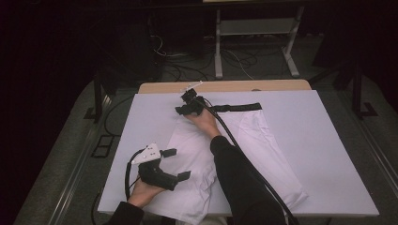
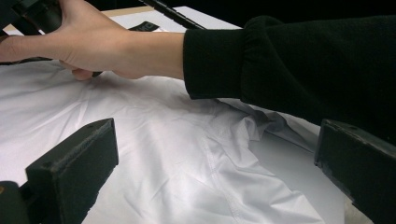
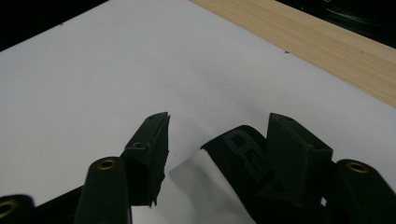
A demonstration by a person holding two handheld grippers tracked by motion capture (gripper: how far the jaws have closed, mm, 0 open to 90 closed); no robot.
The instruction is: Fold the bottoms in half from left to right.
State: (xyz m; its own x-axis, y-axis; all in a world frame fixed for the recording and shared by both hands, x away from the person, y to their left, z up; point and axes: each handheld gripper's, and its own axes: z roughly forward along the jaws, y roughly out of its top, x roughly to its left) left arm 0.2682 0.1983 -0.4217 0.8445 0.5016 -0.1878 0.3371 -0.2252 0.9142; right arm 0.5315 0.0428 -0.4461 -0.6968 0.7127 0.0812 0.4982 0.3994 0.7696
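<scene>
A white garment [image 1: 225,154] with a black waistband [image 1: 237,107] lies lengthwise from the table's near edge toward its far edge. The right gripper [image 1: 186,106] sits at the waistband's left corner near the far edge, jaws parted astride that corner, gripping nothing yet. The left gripper [image 1: 172,164] hovers wide open and empty by the garment's near-left part.
</scene>
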